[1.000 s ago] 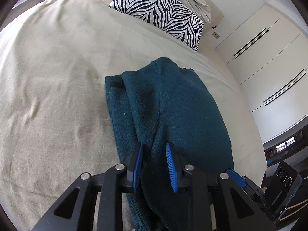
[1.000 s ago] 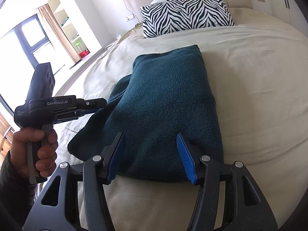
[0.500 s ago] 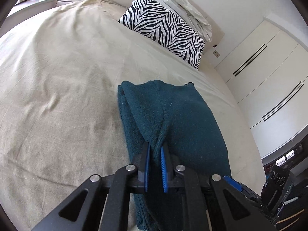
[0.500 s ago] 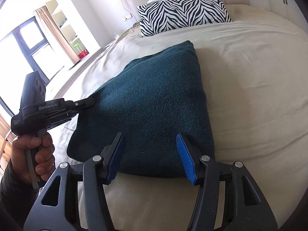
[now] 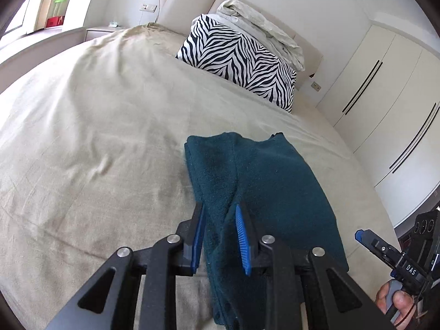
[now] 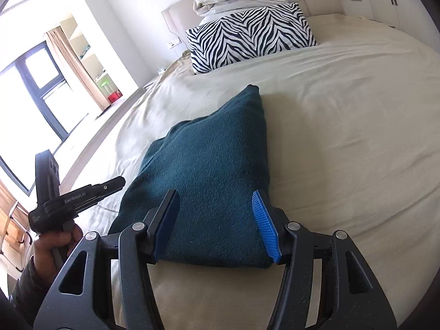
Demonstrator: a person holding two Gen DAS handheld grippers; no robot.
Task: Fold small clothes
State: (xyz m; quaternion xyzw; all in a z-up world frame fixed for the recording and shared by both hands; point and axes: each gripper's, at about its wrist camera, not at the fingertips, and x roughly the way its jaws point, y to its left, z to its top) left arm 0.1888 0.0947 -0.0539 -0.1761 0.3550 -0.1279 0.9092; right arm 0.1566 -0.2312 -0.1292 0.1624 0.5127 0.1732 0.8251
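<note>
A dark teal knit garment (image 5: 264, 181) lies folded on the beige bed; it also shows in the right wrist view (image 6: 209, 176). My left gripper (image 5: 220, 233) is open, its blue pads straddling a raised fold at the garment's near left edge without pinching it. It appears from the side in the right wrist view (image 6: 110, 185). My right gripper (image 6: 217, 225) is open and empty, its fingers either side of the garment's near edge, just above it. Its tip shows in the left wrist view (image 5: 363, 235).
The beige bedsheet (image 5: 96, 137) spreads wide to the left. A zebra-striped pillow (image 5: 242, 60) and a rumpled white duvet (image 5: 261, 22) sit at the headboard. White wardrobe doors (image 5: 385, 104) stand to the right, a window (image 6: 33, 96) to the left.
My left gripper was shut on the garment's fold half a second ago and has now opened and drawn back. The garment lies flatter. The right gripper stayed open.
</note>
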